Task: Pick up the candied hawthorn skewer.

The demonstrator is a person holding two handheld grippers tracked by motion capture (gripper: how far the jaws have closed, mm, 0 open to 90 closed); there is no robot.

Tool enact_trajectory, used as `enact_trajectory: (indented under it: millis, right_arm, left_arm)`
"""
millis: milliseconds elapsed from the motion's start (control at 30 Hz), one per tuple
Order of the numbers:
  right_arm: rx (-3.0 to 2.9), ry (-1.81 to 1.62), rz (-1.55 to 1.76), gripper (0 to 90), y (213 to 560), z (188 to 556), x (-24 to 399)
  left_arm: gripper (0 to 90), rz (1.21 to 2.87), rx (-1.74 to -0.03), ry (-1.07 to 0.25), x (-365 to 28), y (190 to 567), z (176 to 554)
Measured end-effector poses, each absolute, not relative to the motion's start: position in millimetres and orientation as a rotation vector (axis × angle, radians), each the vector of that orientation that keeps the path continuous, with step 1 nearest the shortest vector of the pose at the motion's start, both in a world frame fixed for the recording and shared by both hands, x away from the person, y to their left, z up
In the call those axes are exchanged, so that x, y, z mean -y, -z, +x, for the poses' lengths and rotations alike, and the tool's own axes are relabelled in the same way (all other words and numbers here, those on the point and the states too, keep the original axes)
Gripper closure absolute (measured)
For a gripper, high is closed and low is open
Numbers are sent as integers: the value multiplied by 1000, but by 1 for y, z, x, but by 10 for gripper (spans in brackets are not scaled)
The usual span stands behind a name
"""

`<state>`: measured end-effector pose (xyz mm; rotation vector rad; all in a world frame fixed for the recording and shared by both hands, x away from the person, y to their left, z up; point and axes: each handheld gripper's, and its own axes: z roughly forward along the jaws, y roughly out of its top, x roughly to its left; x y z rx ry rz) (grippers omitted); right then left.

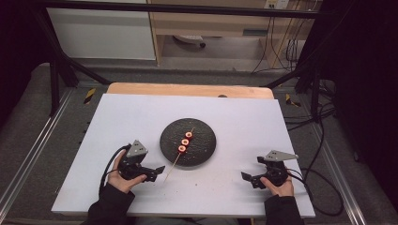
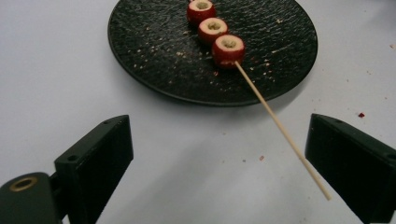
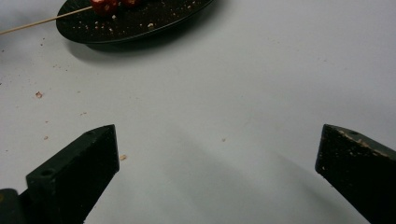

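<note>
My left gripper (image 1: pixel 159 170) had its jaws wide apart with nothing pressed between them. In the left gripper view the bare end of the skewer (image 2: pixel 280 125) reached down between the two jaws, close to the right one, though I could not tell whether it touched. From the high view that gripper lay low at the near left of the board, its jaws pointing right toward the stick's free tip, just beside it.

My right gripper (image 1: pixel 245 177) also stood open and held nothing. Its own view looked across bare board between the jaws, with the plate (image 3: pixel 140 25) far off at the upper left. In the high view it sat at the near right, well apart from the plate, jaws pointing left.

The skewer (image 1: pixel 180 152) lay slanted across the plate (image 1: pixel 206 140), its far part on the dish and its near end sticking out over the rim toward my left gripper. Three red rings (image 1: pixel 185 141) with pale centres were threaded on it in a row, all over the plate. Crumbs dotted the plate and the board nearby.

The plate was round, black and rough-textured, set near the middle of a white board (image 1: pixel 244 117). The board rested on a wooden table (image 1: pixel 187 89), whose far edge showed beyond it. Grey floor (image 1: pixel 42 126) with metal rails ran along both sides, black frame posts stood at the far corners, and cables (image 1: pixel 281 42) hung by light wooden furniture at the back. My hands (image 1: pixel 123 180) in dark sleeves came in from the near edge.
</note>
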<state>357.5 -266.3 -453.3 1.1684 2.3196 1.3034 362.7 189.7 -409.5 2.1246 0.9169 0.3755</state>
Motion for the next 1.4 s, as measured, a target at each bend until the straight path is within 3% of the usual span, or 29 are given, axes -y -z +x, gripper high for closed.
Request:
enact_trajectory:
  millis: [300, 333, 800, 1400]
  right_arm:
    - [-2320, -1298, 1168, 4, 453, 358, 267]
    - [-2321, -1302, 1171, 4, 453, 357, 266]
    - [-2328, -1294, 1168, 4, 453, 358, 266]
    - [-2332, -1296, 1170, 4, 453, 358, 266]
  left_arm:
    - [207, 2177, -935, -337, -165, 409, 365]
    - [264, 2194, -942, -335, -159, 410, 365]
    - [602, 2324, -1019, -291, -134, 419, 366]
    - [864, 2262, -1164, -280, -125, 425, 370]
